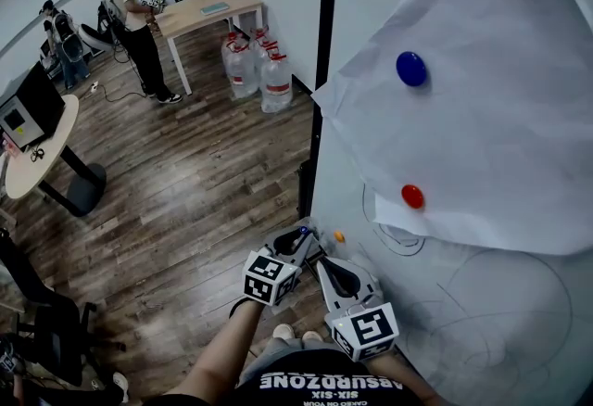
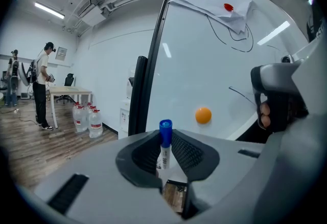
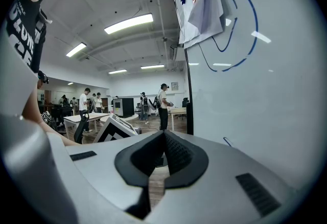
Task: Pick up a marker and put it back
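Observation:
My left gripper (image 1: 302, 239) is shut on a white marker with a blue cap (image 2: 164, 137). The cap sticks up past the fingertips and also shows in the head view as a blue tip (image 1: 303, 231). The gripper hangs low, close to the left edge of the whiteboard (image 1: 482, 321), near a small orange magnet (image 1: 339, 235) (image 2: 203, 115). My right gripper (image 1: 325, 260) sits just beside it to the right. In the right gripper view its jaws (image 3: 163, 138) are shut with nothing between them.
A paper sheet (image 1: 500, 117) hangs on the board under a blue magnet (image 1: 411, 69) and a red magnet (image 1: 412, 196); pen curves cover the board below it. Water bottles (image 1: 259, 70), a desk (image 1: 199, 10), a person (image 1: 134, 19) and a round table (image 1: 46, 145) stand on the wood floor.

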`<state>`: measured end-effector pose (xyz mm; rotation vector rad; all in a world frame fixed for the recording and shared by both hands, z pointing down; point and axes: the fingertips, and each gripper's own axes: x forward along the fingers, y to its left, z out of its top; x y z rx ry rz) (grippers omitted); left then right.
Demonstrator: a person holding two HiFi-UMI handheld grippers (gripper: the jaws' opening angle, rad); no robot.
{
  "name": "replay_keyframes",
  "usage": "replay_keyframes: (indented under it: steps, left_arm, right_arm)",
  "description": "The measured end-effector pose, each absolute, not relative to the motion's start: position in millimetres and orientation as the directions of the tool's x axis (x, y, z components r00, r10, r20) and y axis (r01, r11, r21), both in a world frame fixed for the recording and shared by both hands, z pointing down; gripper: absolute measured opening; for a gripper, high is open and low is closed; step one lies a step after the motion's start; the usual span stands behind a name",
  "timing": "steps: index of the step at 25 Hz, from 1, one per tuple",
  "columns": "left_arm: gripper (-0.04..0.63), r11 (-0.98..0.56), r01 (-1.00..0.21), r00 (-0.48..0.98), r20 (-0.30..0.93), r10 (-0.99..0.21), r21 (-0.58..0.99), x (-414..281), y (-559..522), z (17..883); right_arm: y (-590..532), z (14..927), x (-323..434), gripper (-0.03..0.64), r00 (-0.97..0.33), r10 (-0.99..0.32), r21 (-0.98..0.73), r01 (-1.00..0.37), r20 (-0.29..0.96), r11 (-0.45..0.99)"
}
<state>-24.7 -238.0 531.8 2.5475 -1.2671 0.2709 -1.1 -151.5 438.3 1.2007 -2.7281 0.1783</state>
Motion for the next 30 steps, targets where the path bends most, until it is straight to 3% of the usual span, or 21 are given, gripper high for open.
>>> replay_keyframes:
  steps: [21, 30]
  left_arm:
    - [0.084, -0.554, -0.825, 0.553, 0.368, -0.748, 0.113, -28, -228, 555]
    - [0.211, -0.529, -0.844, 0.520, 0.376, -0.767, 0.087, -32, -231, 550]
  right_arm:
    - [-148, 437, 0, -0.003, -0.673, -0.717, -0.051, -0.734, 0.180, 0.677]
    - [-144, 435, -1, -0.003, -0.687, -0.706, -0.043, -0.722, 0.172, 0.691]
